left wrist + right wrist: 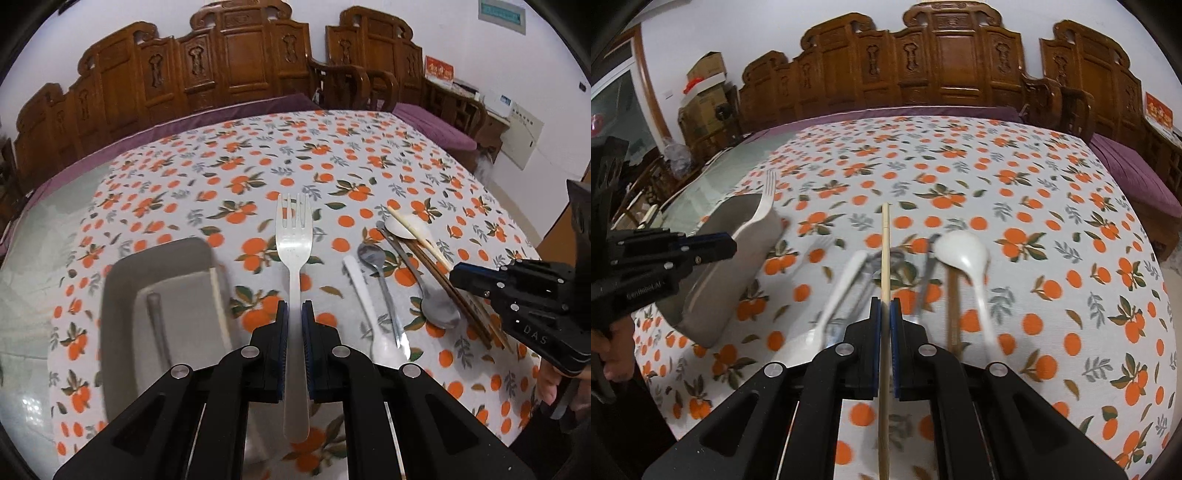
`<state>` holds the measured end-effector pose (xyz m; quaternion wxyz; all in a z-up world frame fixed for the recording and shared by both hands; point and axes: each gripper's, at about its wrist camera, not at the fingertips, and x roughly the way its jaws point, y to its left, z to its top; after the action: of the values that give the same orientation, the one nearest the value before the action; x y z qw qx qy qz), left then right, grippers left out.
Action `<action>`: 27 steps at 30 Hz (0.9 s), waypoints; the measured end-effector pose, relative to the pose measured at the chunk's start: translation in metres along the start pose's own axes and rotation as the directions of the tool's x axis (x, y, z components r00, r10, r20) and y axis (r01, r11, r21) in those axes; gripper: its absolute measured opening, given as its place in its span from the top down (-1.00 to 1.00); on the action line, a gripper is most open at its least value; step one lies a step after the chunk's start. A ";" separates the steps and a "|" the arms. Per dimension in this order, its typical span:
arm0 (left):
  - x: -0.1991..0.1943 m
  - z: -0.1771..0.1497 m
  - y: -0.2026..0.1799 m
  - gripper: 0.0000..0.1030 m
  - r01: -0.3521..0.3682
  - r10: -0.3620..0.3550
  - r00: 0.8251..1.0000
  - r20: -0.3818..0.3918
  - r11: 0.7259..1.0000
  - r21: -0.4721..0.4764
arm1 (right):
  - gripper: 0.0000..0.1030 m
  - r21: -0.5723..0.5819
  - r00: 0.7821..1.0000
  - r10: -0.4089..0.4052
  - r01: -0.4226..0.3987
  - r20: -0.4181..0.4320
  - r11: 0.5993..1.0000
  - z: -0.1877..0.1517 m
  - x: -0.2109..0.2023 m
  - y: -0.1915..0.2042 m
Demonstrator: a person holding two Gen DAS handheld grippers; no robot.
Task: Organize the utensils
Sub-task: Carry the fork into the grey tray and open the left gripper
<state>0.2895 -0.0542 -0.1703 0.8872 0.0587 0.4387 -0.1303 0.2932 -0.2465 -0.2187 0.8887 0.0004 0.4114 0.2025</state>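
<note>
Left tongs (294,319) clamp the fork (294,258) mid-handle, lifted just right of the grey tray (122,295). Right tongs (885,317) pinch one pale chopstick (885,258) above the pile of spoons (964,251), right of the tray. Risks: thin chopstick may pivot or slip in the grip; fork tines could clip the tray rim; the two tongs could collide at the tray.

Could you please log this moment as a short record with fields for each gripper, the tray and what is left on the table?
left gripper: shut on the fork
right gripper: shut on a light chopstick
tray: grey, holds one metal utensil
tablecloth: orange print; white spoon, metal spoons and brown chopsticks lie loose
</note>
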 end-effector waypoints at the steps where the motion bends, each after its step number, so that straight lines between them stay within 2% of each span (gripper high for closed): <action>1: -0.004 -0.002 0.007 0.87 0.000 0.001 1.000 0.005 1.000 -0.003 | 0.89 -0.008 1.000 0.003 -0.003 0.003 1.000 0.001 -0.001 0.006; 7: -0.016 -0.014 0.039 0.87 -0.026 0.026 0.999 0.020 0.999 -0.021 | 0.89 -0.076 1.000 -0.021 0.021 0.010 0.997 0.009 -0.003 0.043; 11: -0.016 -0.021 0.066 0.87 -0.033 0.033 0.999 0.010 0.997 -0.073 | 0.89 -0.110 1.000 -0.017 0.018 0.013 0.994 0.018 -0.002 0.065; 18: -0.004 -0.036 0.101 0.86 -0.033 0.029 0.999 -0.028 0.988 -0.149 | 0.89 -0.151 1.000 0.022 -0.020 0.009 0.988 0.035 0.010 0.110; 27: 0.011 -0.047 0.125 0.86 -0.024 0.009 0.997 -0.071 0.976 -0.217 | 0.88 -0.164 0.998 0.063 -0.064 -0.007 0.984 0.047 0.027 0.146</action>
<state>0.2956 0.0738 -0.2093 0.8735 -0.0307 0.4804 -0.0722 0.2904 -0.0950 -0.1827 0.8783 -0.0597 0.3941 0.2639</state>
